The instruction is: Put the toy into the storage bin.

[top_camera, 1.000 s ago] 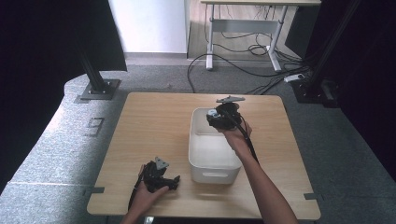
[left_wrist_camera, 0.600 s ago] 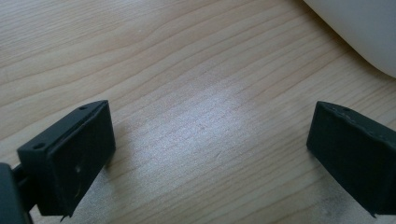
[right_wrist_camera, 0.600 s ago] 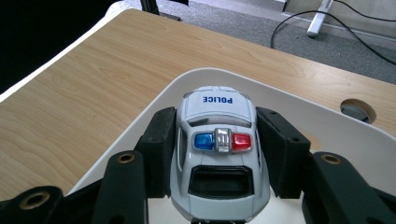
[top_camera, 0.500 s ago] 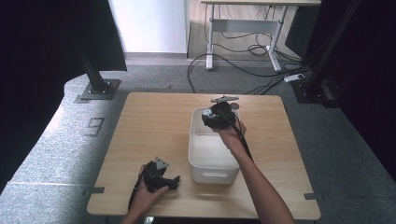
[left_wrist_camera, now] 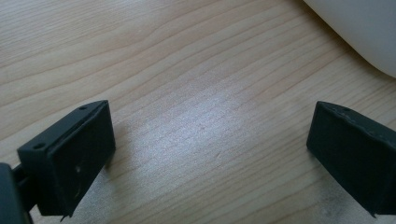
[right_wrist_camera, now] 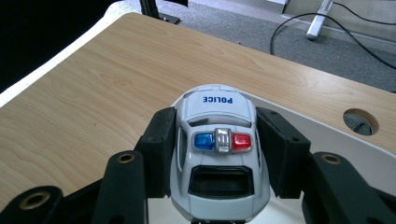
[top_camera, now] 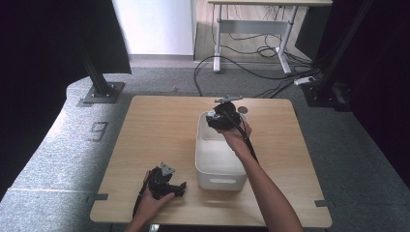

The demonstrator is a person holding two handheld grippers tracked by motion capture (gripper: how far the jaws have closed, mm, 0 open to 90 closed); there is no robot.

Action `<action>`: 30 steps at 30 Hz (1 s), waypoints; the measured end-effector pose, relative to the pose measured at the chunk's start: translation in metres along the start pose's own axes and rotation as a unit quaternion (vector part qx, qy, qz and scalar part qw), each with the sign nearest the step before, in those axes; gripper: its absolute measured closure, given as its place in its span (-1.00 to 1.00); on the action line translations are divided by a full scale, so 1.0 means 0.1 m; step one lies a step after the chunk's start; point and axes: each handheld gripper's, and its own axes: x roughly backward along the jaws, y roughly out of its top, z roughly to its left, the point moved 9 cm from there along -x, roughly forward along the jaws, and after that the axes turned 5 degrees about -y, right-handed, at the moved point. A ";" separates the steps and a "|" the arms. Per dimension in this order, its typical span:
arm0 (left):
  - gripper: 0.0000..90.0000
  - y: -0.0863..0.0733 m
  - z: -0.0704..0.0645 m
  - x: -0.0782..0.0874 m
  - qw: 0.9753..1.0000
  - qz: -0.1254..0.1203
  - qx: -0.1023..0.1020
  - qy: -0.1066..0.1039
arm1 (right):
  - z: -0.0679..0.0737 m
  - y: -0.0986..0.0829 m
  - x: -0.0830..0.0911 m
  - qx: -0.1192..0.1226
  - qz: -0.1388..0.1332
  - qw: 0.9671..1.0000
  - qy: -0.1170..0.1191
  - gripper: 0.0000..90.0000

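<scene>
A toy police car (right_wrist_camera: 217, 158) is being pinched by the right tool (right_wrist_camera: 217, 154) over the white bin (top_camera: 218, 162), seemingly for dropping in, while the left tool (left_wrist_camera: 205, 154) is being rested spread on the counter (top_camera: 159, 130).

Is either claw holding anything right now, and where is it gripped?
The right claw holds a toy police car, pinched by its two sides, above the white bin. The left claw is open and holds nothing.
</scene>
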 end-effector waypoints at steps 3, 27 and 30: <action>-0.98 0.00 0.00 0.00 1.000 0.000 0.000 0.000 | 0.00 -0.01 -0.03 0.001 0.003 1.000 -0.001 0.12; -0.98 0.00 0.00 0.00 1.000 0.000 0.000 0.000 | 0.03 -0.04 -0.32 0.008 0.031 0.999 -0.009 0.12; -0.98 0.00 0.00 0.00 1.000 0.000 0.000 0.000 | 0.02 -0.07 -0.38 0.010 0.038 0.999 -0.011 0.12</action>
